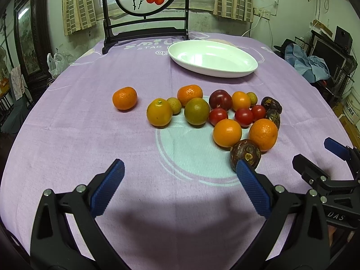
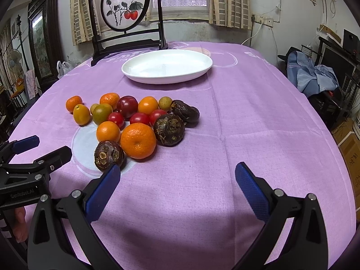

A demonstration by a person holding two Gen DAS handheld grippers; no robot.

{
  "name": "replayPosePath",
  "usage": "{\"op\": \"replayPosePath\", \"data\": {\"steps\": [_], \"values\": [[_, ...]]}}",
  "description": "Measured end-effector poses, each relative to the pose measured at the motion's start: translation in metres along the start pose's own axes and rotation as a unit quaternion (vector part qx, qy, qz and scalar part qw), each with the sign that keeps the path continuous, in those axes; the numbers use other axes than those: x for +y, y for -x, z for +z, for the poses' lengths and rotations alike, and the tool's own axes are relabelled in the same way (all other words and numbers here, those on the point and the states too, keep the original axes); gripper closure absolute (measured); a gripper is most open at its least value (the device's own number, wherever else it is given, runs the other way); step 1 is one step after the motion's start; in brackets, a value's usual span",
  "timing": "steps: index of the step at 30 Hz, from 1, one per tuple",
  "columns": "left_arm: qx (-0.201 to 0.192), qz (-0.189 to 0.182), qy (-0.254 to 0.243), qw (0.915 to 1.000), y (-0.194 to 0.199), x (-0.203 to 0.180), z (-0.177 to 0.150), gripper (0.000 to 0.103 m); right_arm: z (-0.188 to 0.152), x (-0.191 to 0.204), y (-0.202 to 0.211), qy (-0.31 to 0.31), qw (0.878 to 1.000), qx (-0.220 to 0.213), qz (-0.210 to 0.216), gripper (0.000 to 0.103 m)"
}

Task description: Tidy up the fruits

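Purple cloth (image 1: 112,139) covers the tabletop, printed with a pale blue circle beneath the fruit. A white oval dish (image 1: 212,57) sits at the far side, holding nothing, just in front of a dark wooden screen (image 1: 145,11) painted with red persimmons.

The fruits lie loose on the cloth, nearer than the dish. One mandarin (image 1: 124,97) sits apart at the left. The rest form a cluster: a yellow-orange citrus (image 1: 159,112), a greenish citrus (image 1: 196,111), a dark red plum (image 1: 220,100), three cherry tomatoes (image 1: 243,117), two small longans (image 1: 174,105), further oranges (image 1: 227,132), and three brown wrinkled passion fruits, the nearest (image 2: 108,155) touching a large mandarin (image 2: 138,140).

The left gripper (image 1: 180,167) hangs low over the near cloth, jaws spread wide and holding nothing; its right blue pad overlaps the nearest passion fruit in the left wrist view. The right gripper (image 2: 177,169) sits beside it, jaws likewise released and unloaded.
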State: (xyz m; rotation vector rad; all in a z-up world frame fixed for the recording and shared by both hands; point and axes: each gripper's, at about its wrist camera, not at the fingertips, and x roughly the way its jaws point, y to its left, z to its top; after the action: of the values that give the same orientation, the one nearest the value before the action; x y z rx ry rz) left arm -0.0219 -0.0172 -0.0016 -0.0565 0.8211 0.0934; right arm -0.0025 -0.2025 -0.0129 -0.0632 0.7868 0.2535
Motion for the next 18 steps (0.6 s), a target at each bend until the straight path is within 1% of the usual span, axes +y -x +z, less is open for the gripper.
{"op": "replayPosePath", "data": {"steps": [18], "values": [[0.001,0.000,-0.001,1.0000,0.0003,-0.0012,-0.0010,0.002,-0.0007,-0.0002,0.0005,0.001,1.000,0.001,-0.002,0.001]]}}
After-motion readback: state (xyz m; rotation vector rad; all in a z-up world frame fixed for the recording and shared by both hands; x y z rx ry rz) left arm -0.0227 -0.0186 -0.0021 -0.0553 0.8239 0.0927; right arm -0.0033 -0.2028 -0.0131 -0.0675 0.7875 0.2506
